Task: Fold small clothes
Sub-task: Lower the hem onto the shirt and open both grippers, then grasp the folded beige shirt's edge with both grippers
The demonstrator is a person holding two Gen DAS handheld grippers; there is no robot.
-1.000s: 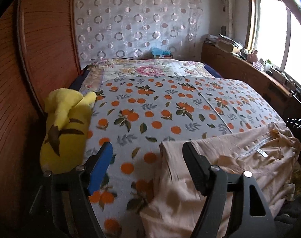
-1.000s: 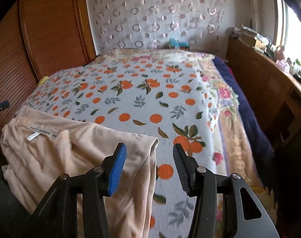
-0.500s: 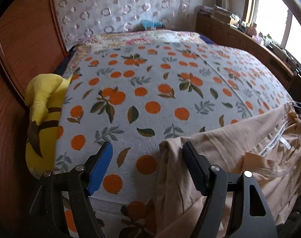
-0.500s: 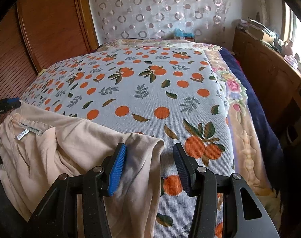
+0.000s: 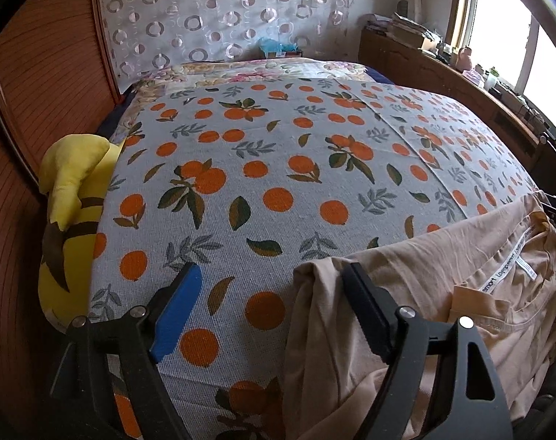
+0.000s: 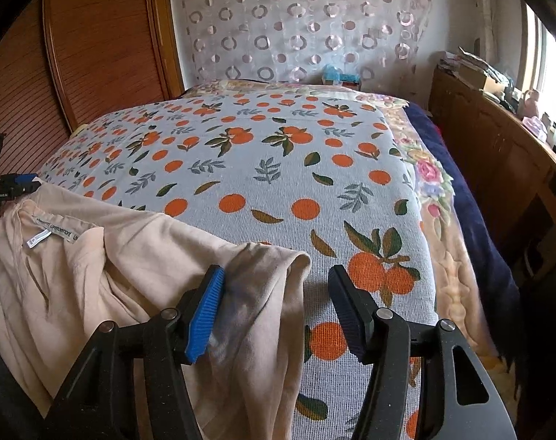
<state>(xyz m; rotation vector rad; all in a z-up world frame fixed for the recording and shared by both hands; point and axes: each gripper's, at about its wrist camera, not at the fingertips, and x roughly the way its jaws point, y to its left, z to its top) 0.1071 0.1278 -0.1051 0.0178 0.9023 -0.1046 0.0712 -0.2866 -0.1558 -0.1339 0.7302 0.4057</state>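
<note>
Peach garment (image 5: 442, 293) lies draped over the bed's (image 5: 278, 168) near edge, spread for folding. Left gripper (image 5: 270, 308) and right gripper (image 6: 276, 306) are opening, apparently releasing corners at six o'clock.

Right tongs (image 6: 276, 306) with jaws opening, beige garment (image 6: 138, 256) corner between them, draped over bed (image 6: 278, 168) near edge, label showing
</note>
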